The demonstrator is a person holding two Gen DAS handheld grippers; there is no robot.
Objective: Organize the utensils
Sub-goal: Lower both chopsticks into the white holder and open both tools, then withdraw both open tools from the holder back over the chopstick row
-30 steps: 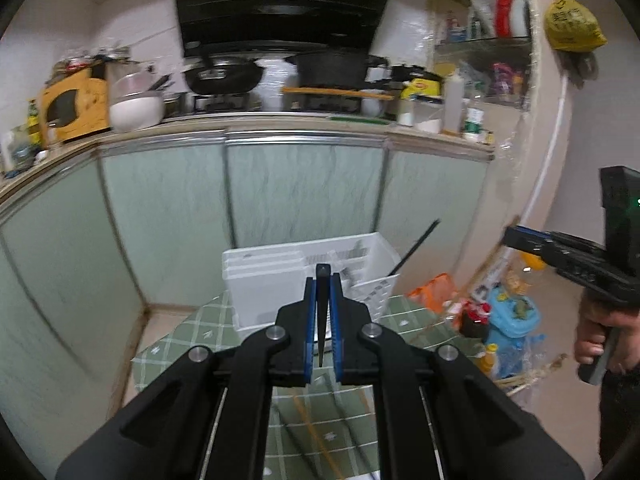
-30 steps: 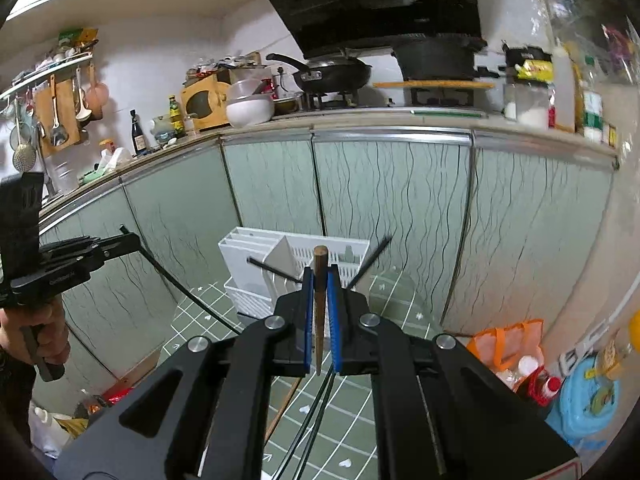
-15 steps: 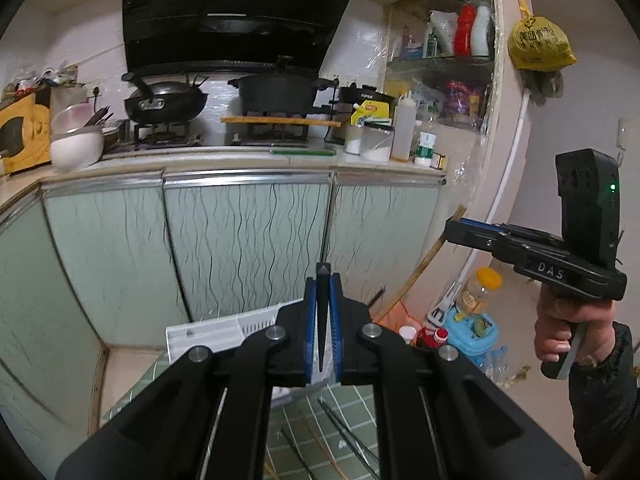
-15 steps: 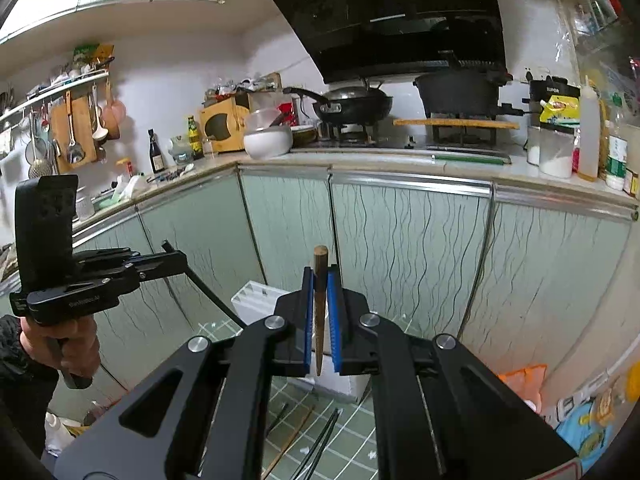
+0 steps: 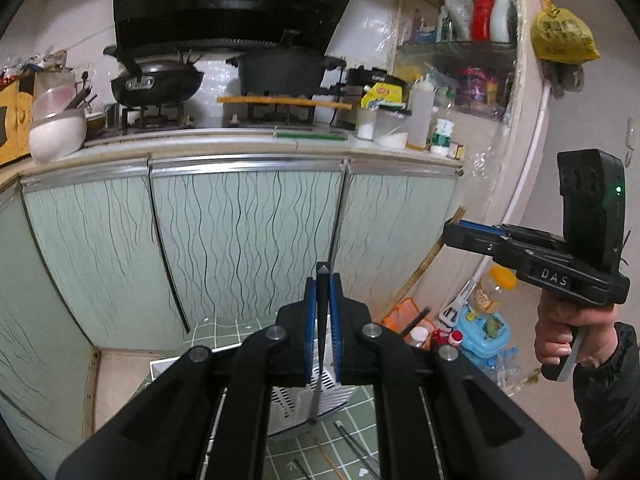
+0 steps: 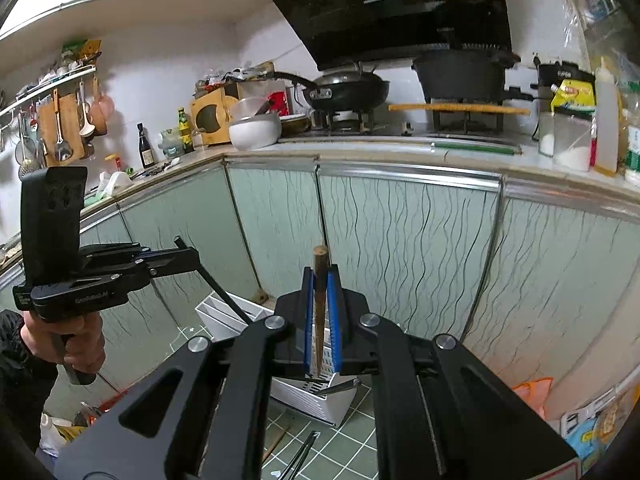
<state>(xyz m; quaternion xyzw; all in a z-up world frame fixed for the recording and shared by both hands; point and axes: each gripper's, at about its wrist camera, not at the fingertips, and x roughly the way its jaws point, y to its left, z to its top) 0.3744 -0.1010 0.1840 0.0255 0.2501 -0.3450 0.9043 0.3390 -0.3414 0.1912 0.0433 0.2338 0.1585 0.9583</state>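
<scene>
My left gripper [image 5: 322, 280] is shut on a thin black chopstick [image 5: 319, 344] that hangs down over the white slotted utensil basket [image 5: 298, 398]. My right gripper [image 6: 320, 280] is shut on a brown wooden chopstick [image 6: 319, 312], upright, above the same basket [image 6: 316, 394]. The right gripper also shows in the left wrist view [image 5: 450, 232] with the wooden chopstick [image 5: 420, 270] slanting down from it. The left gripper shows in the right wrist view [image 6: 188, 252] with the black chopstick [image 6: 224, 296] slanting toward the basket. Several loose chopsticks [image 6: 298, 456] lie on the green checked cloth [image 5: 320, 456].
Green cabinet doors [image 5: 240, 240] stand close behind the basket under a counter with a wok [image 5: 154, 84] and a black pot [image 5: 284, 70]. Bottles and bags [image 5: 480, 332] crowd the floor at the right. A white bowl [image 6: 254, 130] sits on the counter.
Both grippers have risen and tilted up with their chopsticks held. The basket has dropped low in both views and more of the counter and stove shows.
</scene>
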